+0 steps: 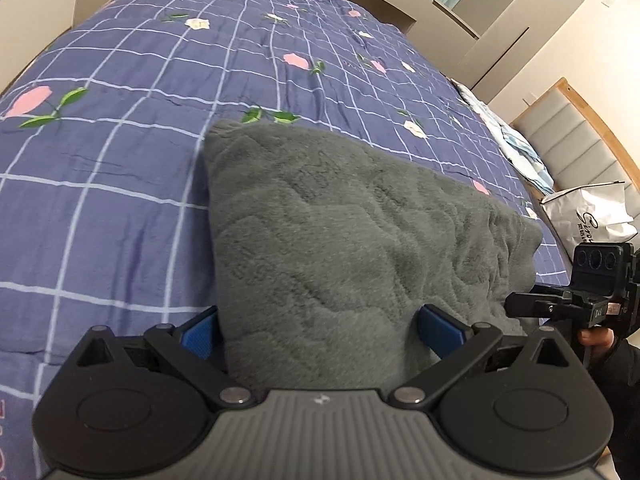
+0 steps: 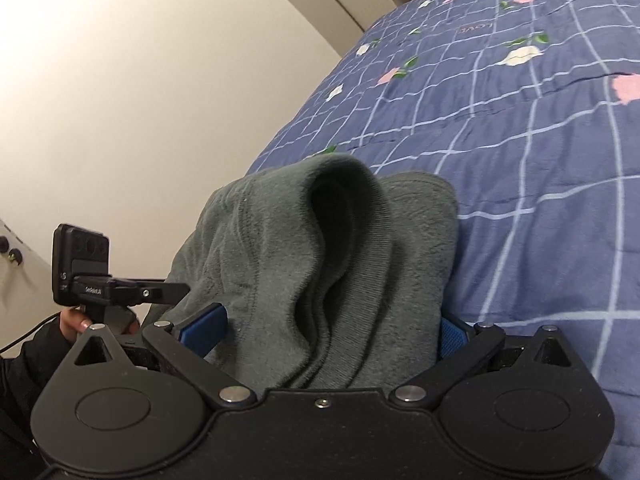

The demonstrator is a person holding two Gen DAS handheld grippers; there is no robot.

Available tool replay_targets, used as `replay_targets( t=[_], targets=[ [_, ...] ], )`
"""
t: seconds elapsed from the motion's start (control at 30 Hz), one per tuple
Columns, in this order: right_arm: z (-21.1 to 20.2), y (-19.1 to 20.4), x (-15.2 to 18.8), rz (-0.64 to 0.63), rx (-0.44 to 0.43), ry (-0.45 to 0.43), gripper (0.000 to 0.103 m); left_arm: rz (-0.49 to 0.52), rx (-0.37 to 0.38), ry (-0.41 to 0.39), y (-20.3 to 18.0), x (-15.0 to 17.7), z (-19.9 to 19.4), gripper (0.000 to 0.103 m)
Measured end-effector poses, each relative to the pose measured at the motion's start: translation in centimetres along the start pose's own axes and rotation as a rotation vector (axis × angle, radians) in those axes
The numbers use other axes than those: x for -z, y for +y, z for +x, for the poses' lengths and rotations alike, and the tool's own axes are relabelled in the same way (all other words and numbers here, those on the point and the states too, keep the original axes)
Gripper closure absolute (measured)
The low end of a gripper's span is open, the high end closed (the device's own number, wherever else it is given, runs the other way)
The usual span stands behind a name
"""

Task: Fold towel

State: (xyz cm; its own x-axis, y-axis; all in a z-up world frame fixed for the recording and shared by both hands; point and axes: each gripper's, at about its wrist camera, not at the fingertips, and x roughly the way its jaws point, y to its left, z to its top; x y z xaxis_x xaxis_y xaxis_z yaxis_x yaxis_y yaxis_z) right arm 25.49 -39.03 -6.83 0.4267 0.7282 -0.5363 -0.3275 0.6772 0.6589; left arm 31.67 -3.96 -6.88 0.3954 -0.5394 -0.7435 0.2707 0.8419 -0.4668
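Observation:
A thick grey towel (image 1: 340,220) lies folded on the bed, its long side running away to the right. My left gripper (image 1: 318,330) is open wide, its blue pads (image 1: 200,332) on either side of the towel's near end. In the right wrist view the towel's (image 2: 280,248) other end shows stacked layers and a rounded fold. My right gripper (image 2: 328,332) is open around that end, and one blue pad (image 2: 206,328) rests against the cloth. Each gripper shows in the other's view: the right gripper (image 1: 520,308) at the towel's far right, the left gripper (image 2: 176,292) at the left edge.
The bed is covered by a blue quilt (image 1: 120,168) with a white grid and flowers. Light blue bedding (image 1: 516,148), a padded headboard (image 1: 572,136) and a white bag (image 1: 588,212) sit at the right. A pale wall (image 2: 160,80) runs along the bed's far side.

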Motion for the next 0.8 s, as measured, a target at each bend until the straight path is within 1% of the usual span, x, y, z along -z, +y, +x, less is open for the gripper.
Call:
replay_targets(
  t=[0.13,0.33,0.47,0.6,0.63,0.7,0.8],
  targets=[
    [0.5,0.2,0.0,-0.002,0.004,0.004,0.000,-0.008,-0.009,0.012,-0.3,-0.2,0.4,0.000],
    [1.3,0.4,-0.1,-0.018,0.027,0.019,0.000,-0.037,0.021,0.042,0.6,-0.3,0.9,0.000],
    [1.1,0.4,0.2,-0.014,0.027,0.003,0.000,-0.042,0.028,0.046,0.7,-0.3,1.3,0.000],
    [1.2,0.7,0.3,0.005,0.050,-0.013,0.000,-0.039,0.009,0.041,0.2,-0.2,1.1,0.000],
    [1.1,1.0,0.4,0.012,0.058,-0.020,0.000,-0.037,0.002,0.042,-0.1,-0.3,1.1,0.001],
    [1.2,1.5,0.4,0.017,0.065,-0.026,0.004,-0.036,-0.013,0.038,-0.6,-0.3,0.8,0.008],
    [0.7,2.2,0.5,0.019,0.074,-0.044,0.013,-0.046,-0.018,0.034,-0.8,-0.6,0.0,0.015]
  ],
)
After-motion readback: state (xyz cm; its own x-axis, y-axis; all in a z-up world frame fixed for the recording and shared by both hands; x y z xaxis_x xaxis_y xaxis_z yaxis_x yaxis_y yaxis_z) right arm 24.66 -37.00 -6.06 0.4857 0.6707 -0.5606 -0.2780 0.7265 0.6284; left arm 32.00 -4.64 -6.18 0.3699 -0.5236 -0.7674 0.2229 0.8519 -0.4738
